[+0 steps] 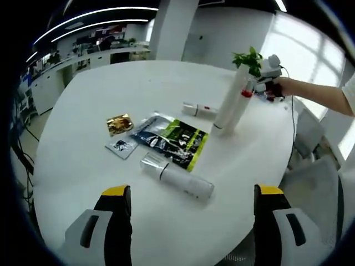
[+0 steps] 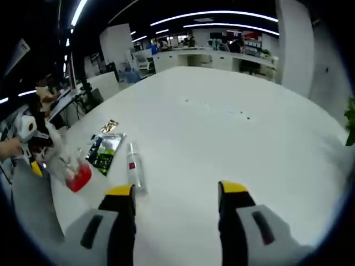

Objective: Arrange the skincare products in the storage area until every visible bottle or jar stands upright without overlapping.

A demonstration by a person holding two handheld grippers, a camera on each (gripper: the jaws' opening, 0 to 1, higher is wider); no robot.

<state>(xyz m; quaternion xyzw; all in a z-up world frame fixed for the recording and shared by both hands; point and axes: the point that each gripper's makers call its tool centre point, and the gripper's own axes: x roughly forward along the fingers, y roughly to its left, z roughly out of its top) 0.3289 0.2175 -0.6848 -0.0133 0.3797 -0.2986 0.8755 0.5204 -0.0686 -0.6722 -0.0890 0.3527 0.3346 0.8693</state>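
A silver-capped white bottle (image 1: 177, 176) lies on its side on the white table (image 1: 100, 88), just ahead of my left gripper (image 1: 192, 194), which is open and empty. Beyond it a small white tube (image 1: 199, 109) with a red mark also lies flat. A tall pale bottle (image 1: 232, 102) leans at the far right, close to my right gripper (image 1: 269, 77). In the right gripper view that gripper (image 2: 176, 194) is open with nothing between its jaws. The tube (image 2: 133, 169) lies ahead of it to the left, and a blurred pale bottle with a red part (image 2: 69, 166) is further left.
Flat sachets lie mid-table: a gold one (image 1: 120, 124), a small grey one (image 1: 122, 147) and a dark green-edged packet (image 1: 172, 138), which also appears in the other view (image 2: 105, 149). A green plant (image 1: 248, 58) rises behind the leaning bottle. Office desks stand beyond the table.
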